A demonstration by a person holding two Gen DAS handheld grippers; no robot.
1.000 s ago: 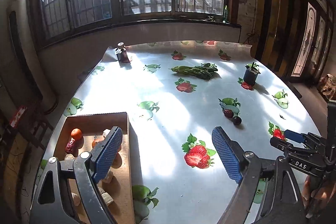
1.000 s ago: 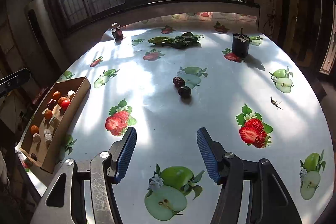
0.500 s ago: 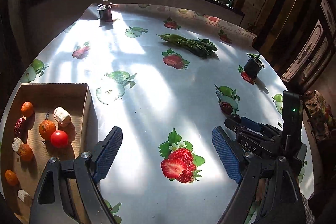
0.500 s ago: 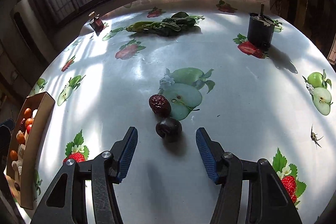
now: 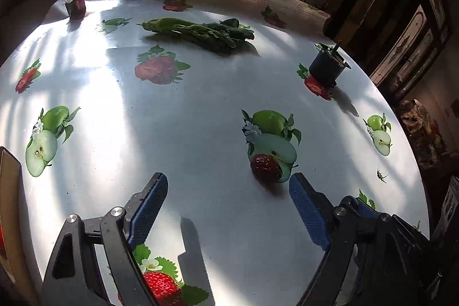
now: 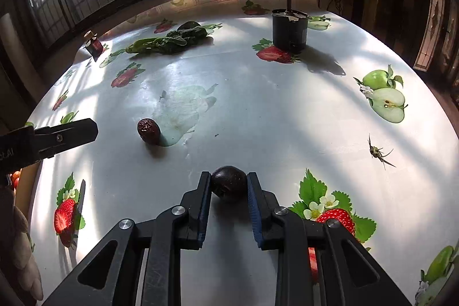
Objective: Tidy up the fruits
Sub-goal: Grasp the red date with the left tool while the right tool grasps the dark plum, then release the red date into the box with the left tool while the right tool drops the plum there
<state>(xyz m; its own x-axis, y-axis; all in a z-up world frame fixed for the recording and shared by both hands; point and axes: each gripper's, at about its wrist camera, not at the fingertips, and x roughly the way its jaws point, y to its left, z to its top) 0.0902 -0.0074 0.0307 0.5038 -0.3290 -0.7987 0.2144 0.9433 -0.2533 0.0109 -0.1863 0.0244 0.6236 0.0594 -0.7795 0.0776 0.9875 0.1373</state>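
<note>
Right tongs point(image 6: 229, 185) have closed on dark plum point(image 6: 229, 182).

A round table under a glossy white fruit-printed cloth point(image 6: 287, 111) is carrying a wrinkled red date point(image 6: 148, 130); a dark round plum point(image 6: 229, 183); leafy greens point(image 6: 169, 40); a black cylindrical canister point(image 6: 289, 29); a small red jar point(image 6: 94, 44).

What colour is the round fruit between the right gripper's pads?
Dark purple, near black; right wrist view shows it best.

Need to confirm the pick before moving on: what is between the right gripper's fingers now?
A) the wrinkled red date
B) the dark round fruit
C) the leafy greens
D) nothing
B: in the right wrist view the right gripper has both pads pressed on the dark round fruit; the wrinkled red date lies apart on the table.
</note>
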